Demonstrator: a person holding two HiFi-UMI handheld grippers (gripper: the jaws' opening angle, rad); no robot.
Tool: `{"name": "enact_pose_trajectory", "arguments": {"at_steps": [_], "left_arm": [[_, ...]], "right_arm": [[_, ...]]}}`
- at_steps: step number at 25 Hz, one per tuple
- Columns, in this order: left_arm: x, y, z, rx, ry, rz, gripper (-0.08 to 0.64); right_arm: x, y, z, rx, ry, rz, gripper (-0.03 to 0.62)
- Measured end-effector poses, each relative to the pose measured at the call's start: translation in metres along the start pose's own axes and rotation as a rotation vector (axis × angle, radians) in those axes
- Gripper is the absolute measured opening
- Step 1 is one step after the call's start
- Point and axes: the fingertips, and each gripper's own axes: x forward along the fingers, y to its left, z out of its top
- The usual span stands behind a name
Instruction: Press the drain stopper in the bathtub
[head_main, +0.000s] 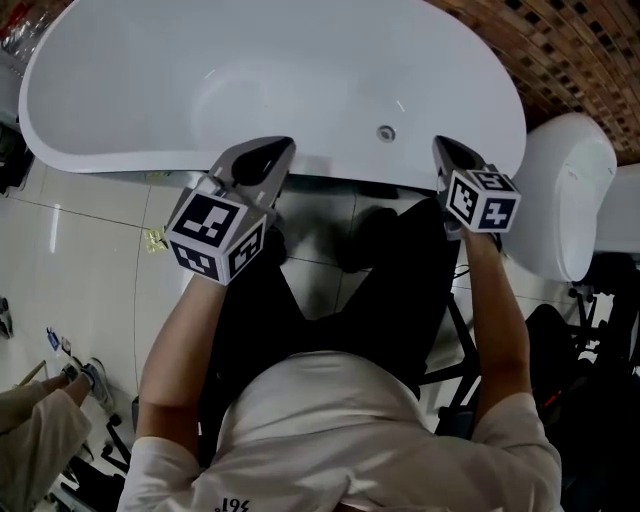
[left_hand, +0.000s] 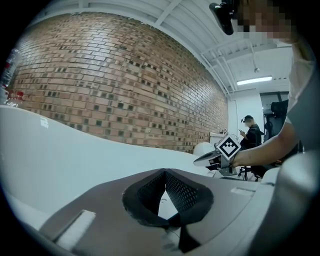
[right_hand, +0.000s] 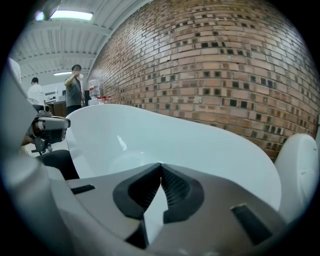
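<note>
The white bathtub (head_main: 150, 60) fills the top of the head view. A small round metal fitting (head_main: 386, 133) sits on its near inner wall; I cannot tell whether it is the drain stopper. My left gripper (head_main: 283, 148) hovers at the tub's near rim, shut, with nothing between its jaws. My right gripper (head_main: 440, 144) is also shut and empty, just right of the fitting. The left gripper view looks over the tub's rim (left_hand: 50, 150) past its own gripper (left_hand: 164, 171) to the right gripper (left_hand: 210, 159). The right gripper view looks over its gripper (right_hand: 161, 165) into the basin (right_hand: 200, 145).
A white rounded fixture (head_main: 565, 190) stands right of the tub, against a brick wall (right_hand: 225, 60). The person sits on a dark seat on a tiled floor (head_main: 90, 230). Other people stand in the background (right_hand: 75, 87), and someone's leg (head_main: 30, 430) shows at the lower left.
</note>
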Motion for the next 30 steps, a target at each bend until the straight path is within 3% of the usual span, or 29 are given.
{"name": "enact_pose_trajectory", "arguments": {"at_steps": [16, 30], "left_arm": [[0.018, 0.031, 0.032, 0.007, -0.032, 0.014, 0.006], [0.055, 0.076, 0.058, 0.021, -0.037, 0.035, 0.006]], "right_arm": [[0.05, -0.016, 0.032, -0.073, 0.038, 0.05, 0.015], [0.142, -0.042, 0.033, -0.193, 0.225, 0.089, 0.015]]}}
